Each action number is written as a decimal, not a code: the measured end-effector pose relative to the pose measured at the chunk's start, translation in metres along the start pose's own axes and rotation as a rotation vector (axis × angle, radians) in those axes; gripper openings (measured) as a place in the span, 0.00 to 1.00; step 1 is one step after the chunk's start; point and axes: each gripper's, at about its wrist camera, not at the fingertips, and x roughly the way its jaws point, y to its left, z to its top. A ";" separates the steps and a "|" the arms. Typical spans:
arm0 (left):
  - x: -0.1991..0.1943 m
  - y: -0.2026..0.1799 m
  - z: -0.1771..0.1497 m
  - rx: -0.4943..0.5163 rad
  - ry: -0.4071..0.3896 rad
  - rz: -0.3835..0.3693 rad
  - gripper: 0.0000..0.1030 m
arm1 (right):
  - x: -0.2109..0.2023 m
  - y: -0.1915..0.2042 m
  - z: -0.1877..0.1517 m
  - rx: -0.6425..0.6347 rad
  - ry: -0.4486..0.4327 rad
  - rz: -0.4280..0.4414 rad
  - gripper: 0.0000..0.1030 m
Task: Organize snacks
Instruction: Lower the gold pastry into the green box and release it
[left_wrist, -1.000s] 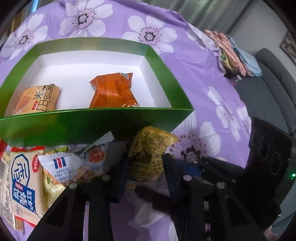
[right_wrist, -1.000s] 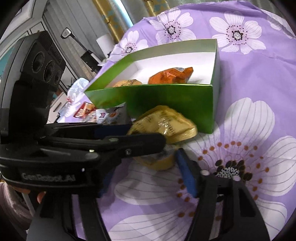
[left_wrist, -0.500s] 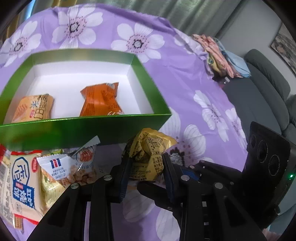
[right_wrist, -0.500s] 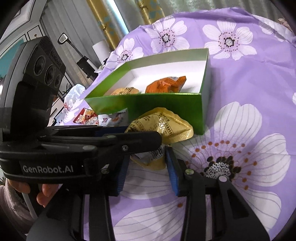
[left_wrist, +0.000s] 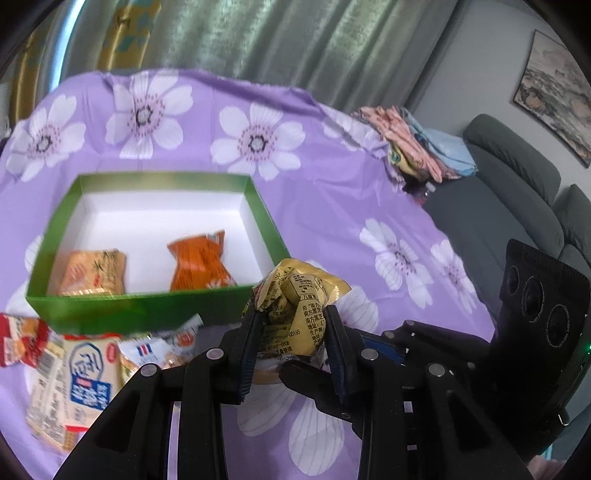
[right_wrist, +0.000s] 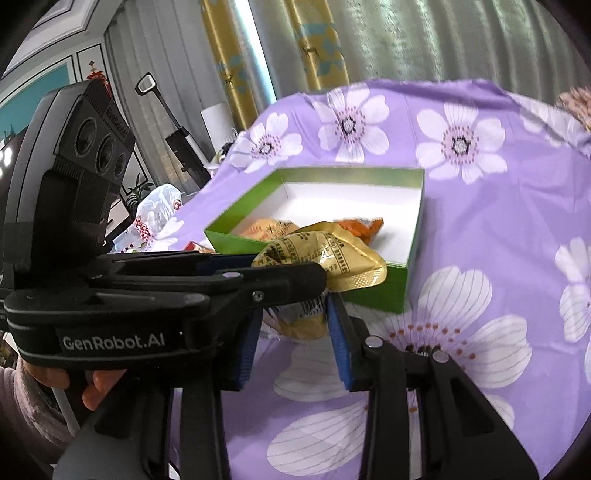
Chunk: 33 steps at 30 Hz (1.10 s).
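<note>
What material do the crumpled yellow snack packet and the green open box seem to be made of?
Crumpled yellow snack packet: likely thin plastic or foil film; it shines and keeps sharp creases.
Green open box: probably glossy coated cardboard; stiff straight walls, sheen outside, matte white inside.

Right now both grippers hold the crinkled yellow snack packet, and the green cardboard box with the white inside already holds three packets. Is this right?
Not quite: the green cardboard box holds two packets, one orange and one pale tan, as the left wrist view shows. Both grippers do hold the crinkled yellow snack packet.
</note>
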 end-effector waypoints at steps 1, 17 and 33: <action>-0.002 0.001 0.004 0.002 -0.007 0.002 0.33 | 0.000 0.001 0.003 -0.005 -0.005 -0.001 0.35; -0.003 0.040 0.059 -0.020 -0.104 0.020 0.33 | 0.051 0.000 0.066 -0.071 -0.035 0.021 0.35; -0.007 0.128 0.064 -0.251 -0.094 0.207 0.82 | 0.092 -0.017 0.069 -0.001 0.040 -0.021 0.57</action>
